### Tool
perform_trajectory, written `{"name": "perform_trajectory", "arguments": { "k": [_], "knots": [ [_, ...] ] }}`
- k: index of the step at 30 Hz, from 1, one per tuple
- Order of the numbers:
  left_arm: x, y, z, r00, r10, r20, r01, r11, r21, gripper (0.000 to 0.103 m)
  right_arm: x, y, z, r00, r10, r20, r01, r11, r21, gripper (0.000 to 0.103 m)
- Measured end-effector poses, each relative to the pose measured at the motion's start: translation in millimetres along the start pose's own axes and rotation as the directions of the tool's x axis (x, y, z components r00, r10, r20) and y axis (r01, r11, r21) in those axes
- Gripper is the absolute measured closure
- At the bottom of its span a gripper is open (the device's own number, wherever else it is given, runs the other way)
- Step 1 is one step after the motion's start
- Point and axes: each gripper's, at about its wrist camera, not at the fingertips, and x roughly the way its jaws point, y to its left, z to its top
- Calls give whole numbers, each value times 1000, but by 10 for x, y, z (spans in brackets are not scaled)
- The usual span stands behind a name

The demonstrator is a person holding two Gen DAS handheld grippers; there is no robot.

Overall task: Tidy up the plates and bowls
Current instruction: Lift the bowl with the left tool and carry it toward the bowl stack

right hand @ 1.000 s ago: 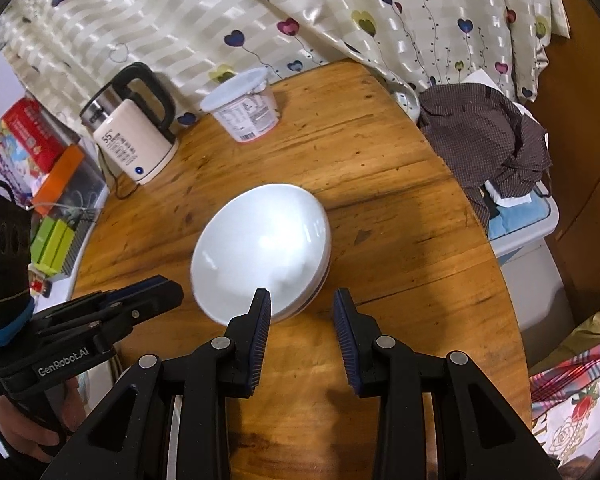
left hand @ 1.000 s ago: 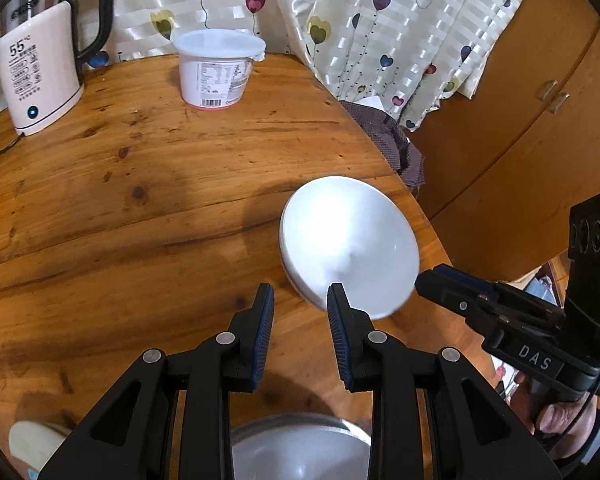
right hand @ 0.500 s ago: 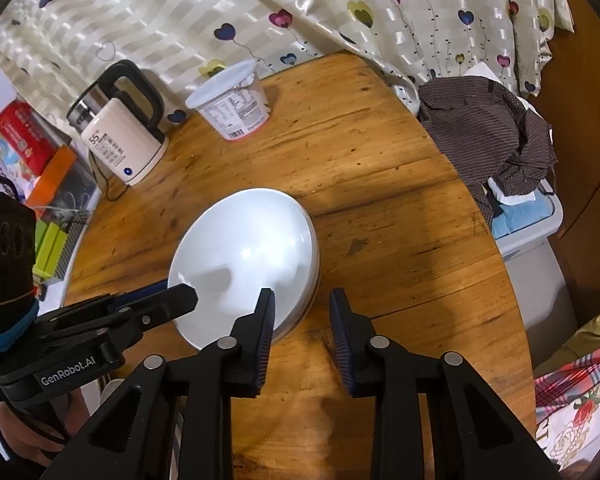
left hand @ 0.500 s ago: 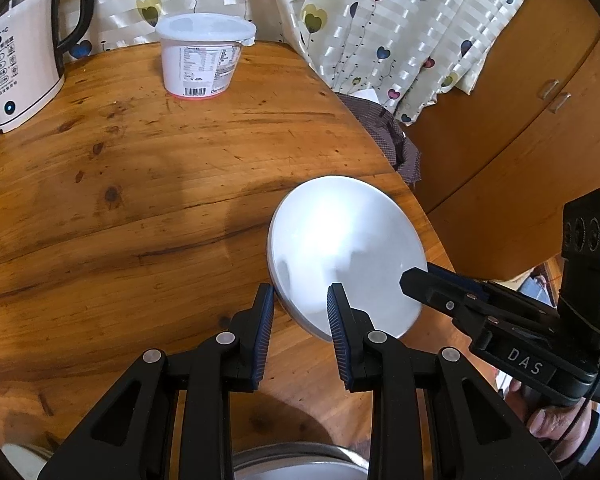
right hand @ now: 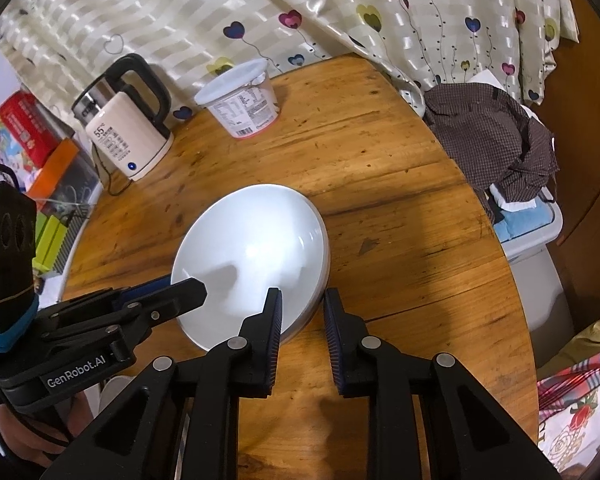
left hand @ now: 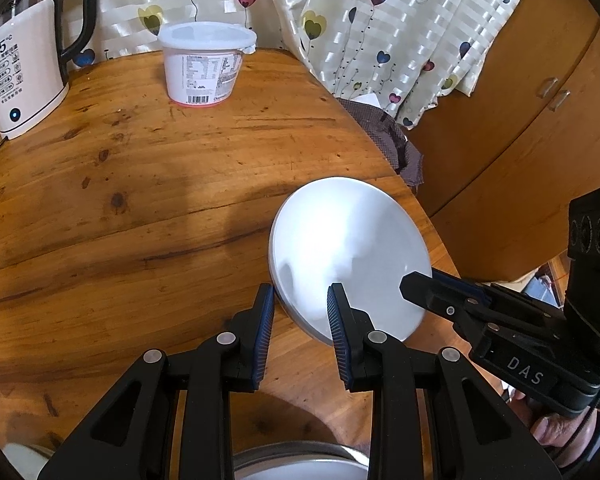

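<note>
Two nested white bowls (left hand: 348,256) (right hand: 252,256) sit on the round wooden table (left hand: 140,184), near its right edge. My left gripper (left hand: 302,320) straddles the stack's near-left rim: one finger outside, the other over the inside, with a gap still showing. In the right wrist view it comes in from the left (right hand: 188,288). My right gripper (right hand: 300,324) straddles the opposite rim with its jaws closing, and the bowl wall lies between the pads. The left wrist view shows it at the bowls' right side (left hand: 420,284).
A white kettle (left hand: 20,80) (right hand: 128,136) and a lidded white tub (left hand: 204,68) (right hand: 240,104) stand at the table's far side by the curtain. A grey-rimmed dish (left hand: 300,456) lies under my left gripper. A checked cloth (right hand: 492,140) covers a bin beside the table.
Both grippers moved up to the bowls, so the rim now sits between each pair of fingers. The right gripper's jaws have narrowed. The bowls stay on the table.
</note>
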Motion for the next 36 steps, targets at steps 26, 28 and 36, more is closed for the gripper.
{"name": "perform_trajectory", "arguments": {
  "k": [26,28,36],
  "knots": [
    [-604,8,-268,996,12,94,-11,1000,-11,74,-483,454,-122,997,32,73,-26,997,-79,82],
    [-655,8,-292,995,14,101,-13,1000,-11,74,-511,493,-137,997,33,76,-27,996,-84,82],
    [-807,41,-388,992,20,121,-18,1000,-17,74,-586,636,-211,996,39,80,-31,994,-102,82]
  ]
}}
